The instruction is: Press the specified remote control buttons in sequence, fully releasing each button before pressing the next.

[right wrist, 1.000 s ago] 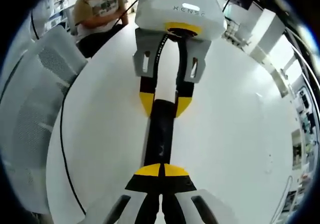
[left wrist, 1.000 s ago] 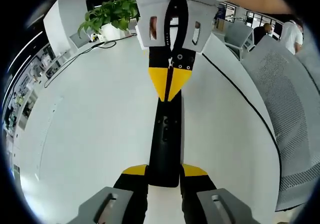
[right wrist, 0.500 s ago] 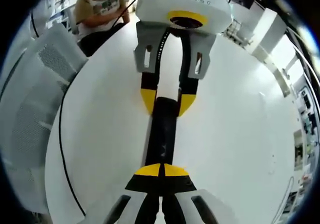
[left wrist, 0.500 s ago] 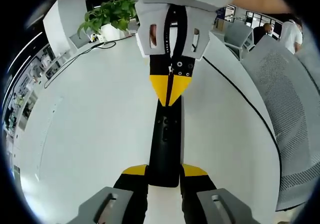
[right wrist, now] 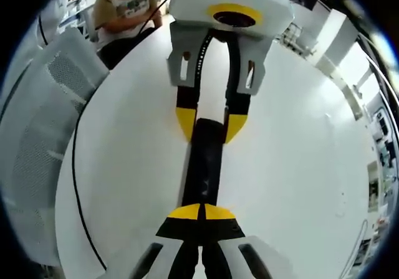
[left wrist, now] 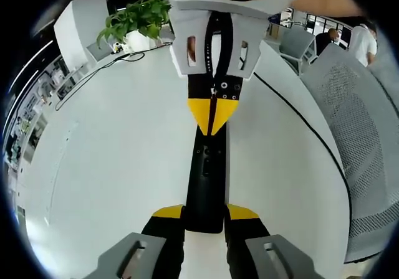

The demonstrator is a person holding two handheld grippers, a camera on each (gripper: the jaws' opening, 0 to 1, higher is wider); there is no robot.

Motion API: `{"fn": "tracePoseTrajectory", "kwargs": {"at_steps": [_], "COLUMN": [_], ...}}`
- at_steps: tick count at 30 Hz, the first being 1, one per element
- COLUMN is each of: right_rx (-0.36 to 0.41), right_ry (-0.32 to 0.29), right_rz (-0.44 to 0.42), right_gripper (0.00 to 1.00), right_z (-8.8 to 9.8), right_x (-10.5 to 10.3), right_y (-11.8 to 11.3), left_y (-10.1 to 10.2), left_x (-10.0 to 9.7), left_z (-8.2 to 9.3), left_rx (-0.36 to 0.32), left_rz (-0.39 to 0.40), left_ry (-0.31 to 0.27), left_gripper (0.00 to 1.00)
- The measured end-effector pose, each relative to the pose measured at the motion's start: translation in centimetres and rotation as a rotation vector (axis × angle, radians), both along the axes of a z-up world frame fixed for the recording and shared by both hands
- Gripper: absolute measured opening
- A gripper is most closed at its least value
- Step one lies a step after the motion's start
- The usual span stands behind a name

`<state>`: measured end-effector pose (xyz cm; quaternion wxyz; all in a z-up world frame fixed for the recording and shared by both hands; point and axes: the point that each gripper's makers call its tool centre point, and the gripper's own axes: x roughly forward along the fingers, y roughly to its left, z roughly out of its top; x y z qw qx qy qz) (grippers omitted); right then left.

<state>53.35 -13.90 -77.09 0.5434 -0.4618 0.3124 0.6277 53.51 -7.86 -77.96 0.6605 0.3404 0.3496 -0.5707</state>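
Remote control, long and black, is seen in the left gripper view lying lengthwise on the white table, its near end clasped between the yellow-tipped jaws of the left gripper. Its far end is met by the right gripper, whose yellow tips are drawn together to a point on the remote's top face; the button beneath cannot be made out. A potted plant and a black cable are seen at the table's far side, and a mesh chair beside it.

In the right gripper view the remote control is partly covered at the near end by the closed tips of the right gripper, nothing being gripped between them. The far end is held by the left gripper. A seated person is cut off at the top edge.
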Motion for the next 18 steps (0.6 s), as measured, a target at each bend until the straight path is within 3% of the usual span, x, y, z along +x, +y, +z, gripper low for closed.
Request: {"fn": "tracePoseTrajectory", "kwargs": {"at_steps": [18], "right_rx": [-0.014], "right_ry": [0.016], "right_rz": [-0.005], "right_gripper": [0.00], "right_z": [-0.25], "right_x": [-0.11], "right_y": [0.01], "left_y": [0.02], "left_x": [-0.07], "left_z": [-0.05], "left_rx": [-0.002], "left_rz": [0.001], "left_ry": [-0.001], "left_gripper": [0.24]}}
